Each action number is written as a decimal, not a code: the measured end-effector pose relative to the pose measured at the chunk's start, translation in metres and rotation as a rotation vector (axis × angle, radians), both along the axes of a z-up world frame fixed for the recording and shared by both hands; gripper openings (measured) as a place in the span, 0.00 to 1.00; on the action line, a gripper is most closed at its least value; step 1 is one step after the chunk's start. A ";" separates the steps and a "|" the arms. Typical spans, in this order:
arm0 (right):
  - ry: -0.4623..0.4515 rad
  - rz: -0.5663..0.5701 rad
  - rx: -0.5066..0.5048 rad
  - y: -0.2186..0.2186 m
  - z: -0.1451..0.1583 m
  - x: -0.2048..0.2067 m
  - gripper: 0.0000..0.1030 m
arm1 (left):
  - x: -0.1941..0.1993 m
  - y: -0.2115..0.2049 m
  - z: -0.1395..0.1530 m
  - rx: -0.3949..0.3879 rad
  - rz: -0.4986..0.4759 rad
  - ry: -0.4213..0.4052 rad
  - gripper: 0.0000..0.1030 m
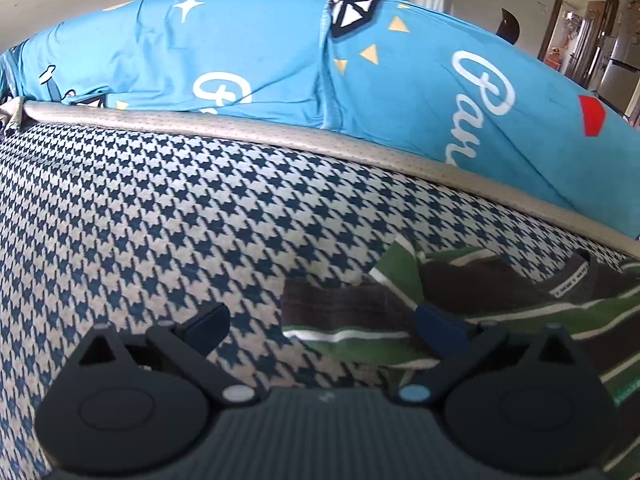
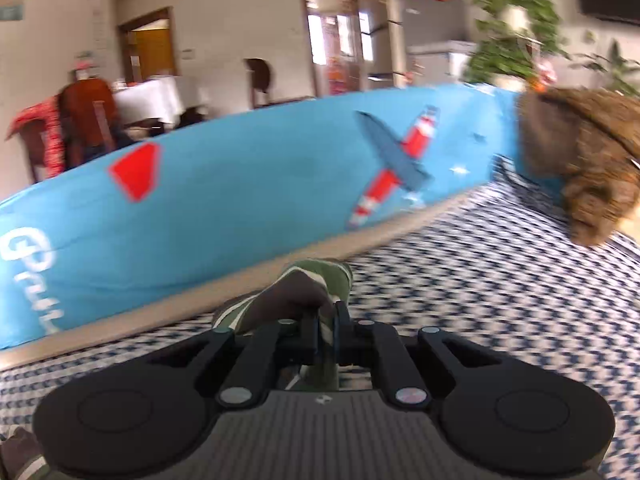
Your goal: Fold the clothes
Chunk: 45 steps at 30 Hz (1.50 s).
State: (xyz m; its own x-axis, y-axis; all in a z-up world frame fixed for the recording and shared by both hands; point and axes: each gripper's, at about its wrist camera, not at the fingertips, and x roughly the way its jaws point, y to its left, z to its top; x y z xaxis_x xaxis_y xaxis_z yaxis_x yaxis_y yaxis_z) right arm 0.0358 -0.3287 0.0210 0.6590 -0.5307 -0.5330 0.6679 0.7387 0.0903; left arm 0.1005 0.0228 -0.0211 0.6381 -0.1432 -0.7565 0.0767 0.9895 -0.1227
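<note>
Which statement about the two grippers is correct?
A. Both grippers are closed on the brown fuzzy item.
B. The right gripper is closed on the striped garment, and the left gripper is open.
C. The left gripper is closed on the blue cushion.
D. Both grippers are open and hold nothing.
B. In the right wrist view the right gripper pinches a bunch of the striped garment, while the left gripper has its fingers wide apart above the same garment.

A houndstooth-covered bed carries everything. The green-and-brown striped garment lies on it toward four o'clock. Along the far edge, at twelve o'clock, stretches a long blue printed cushion; a brown furry item rests at two o'clock.
</note>
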 end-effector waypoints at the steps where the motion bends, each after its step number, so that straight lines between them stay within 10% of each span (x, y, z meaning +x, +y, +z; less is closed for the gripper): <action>1: -0.005 -0.010 -0.003 -0.004 0.002 -0.004 0.16 | -0.001 -0.003 0.000 0.001 -0.004 -0.002 1.00; 6: -0.038 -0.007 -0.009 -0.015 0.011 -0.018 0.29 | -0.004 -0.009 -0.002 -0.017 -0.013 0.005 1.00; 19: 0.002 0.445 0.036 0.046 -0.010 0.020 0.29 | -0.005 -0.017 -0.005 -0.030 -0.042 0.008 1.00; 34: 0.143 0.544 -0.037 0.078 -0.038 0.073 0.47 | 0.006 -0.011 -0.008 -0.052 -0.048 0.040 1.00; 41: 0.205 0.539 -0.054 0.078 -0.048 0.083 0.07 | 0.007 -0.010 -0.011 -0.025 -0.067 0.027 1.00; 45: 0.102 0.480 -0.014 0.069 -0.038 0.083 0.06 | 0.007 -0.009 -0.011 -0.003 -0.076 0.014 1.00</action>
